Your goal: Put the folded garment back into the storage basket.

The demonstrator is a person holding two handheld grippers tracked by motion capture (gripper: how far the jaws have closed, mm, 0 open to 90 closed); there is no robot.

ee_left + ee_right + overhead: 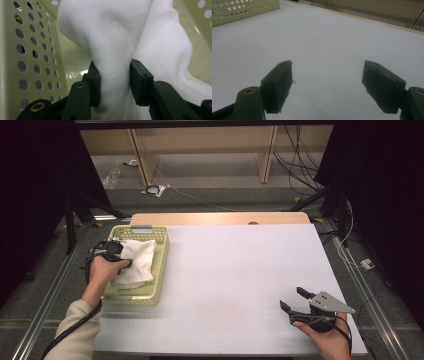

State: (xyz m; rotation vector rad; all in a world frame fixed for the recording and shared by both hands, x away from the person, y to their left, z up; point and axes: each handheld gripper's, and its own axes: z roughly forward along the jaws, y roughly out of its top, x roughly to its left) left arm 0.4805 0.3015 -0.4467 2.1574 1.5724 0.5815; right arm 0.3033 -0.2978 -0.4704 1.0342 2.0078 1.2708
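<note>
Gripping one white cloth (120,37) inside the one green basket (161,265): left gripper (115,82), a fold pinched between its pads. Right gripper (328,85) well right of the basket, over bare table (235,265), jaws spread, nothing held.

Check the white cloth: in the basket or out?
In: the white cloth lies bunched inside the green basket, a fold between the left gripper pads.

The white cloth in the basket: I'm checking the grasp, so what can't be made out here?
- High view: left gripper jaws, hidden by the hand.
- Left gripper view: white cloth outline, cut off by frame edges.
- Both views: basket floor under the cloth, covered by it.
</note>
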